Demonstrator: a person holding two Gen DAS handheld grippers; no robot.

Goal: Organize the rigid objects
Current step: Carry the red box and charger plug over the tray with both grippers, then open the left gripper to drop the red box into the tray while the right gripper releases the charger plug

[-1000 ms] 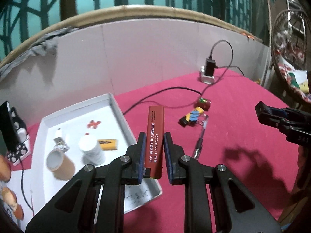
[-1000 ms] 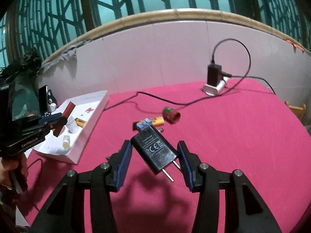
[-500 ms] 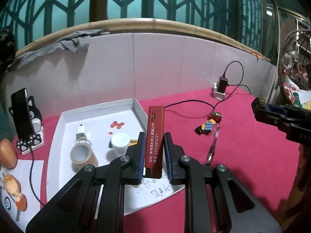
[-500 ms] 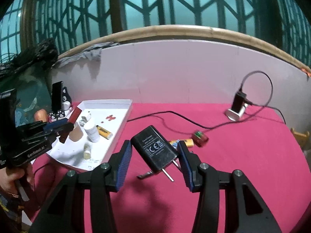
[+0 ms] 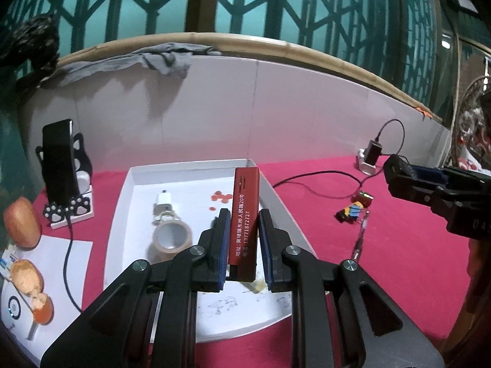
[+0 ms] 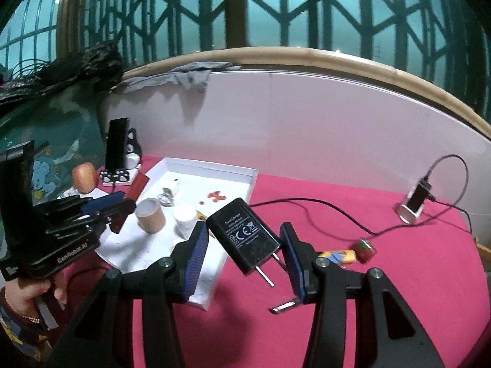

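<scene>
My left gripper (image 5: 244, 219) is shut on a flat red box (image 5: 244, 208) with white print and holds it upright above the white tray (image 5: 277, 197). My right gripper (image 6: 244, 236) is shut on a black wall charger (image 6: 244, 236), prongs pointing down right, above the tray's (image 6: 253, 175) near right edge. The tray holds a tape roll (image 5: 172, 238), a white plug (image 5: 164, 198), a white bottle (image 6: 185, 218) and a yellow piece (image 6: 201, 214). In the right wrist view the left gripper (image 6: 113, 207) shows with the red box (image 6: 135, 188).
On the red cloth right of the tray lie a pen (image 5: 360, 236), a blue-yellow clip (image 5: 351, 211), a small red cap (image 5: 363, 197) and a black cable (image 5: 319, 174) to a charging stand (image 5: 369, 156). A phone stand (image 5: 61, 171) and fruit (image 5: 21, 222) sit left.
Both grippers have moved left, with their objects, over the tray. The left one has come from the tray's right rim to above its inside; the right one has come from the open cloth to the tray's edge.
</scene>
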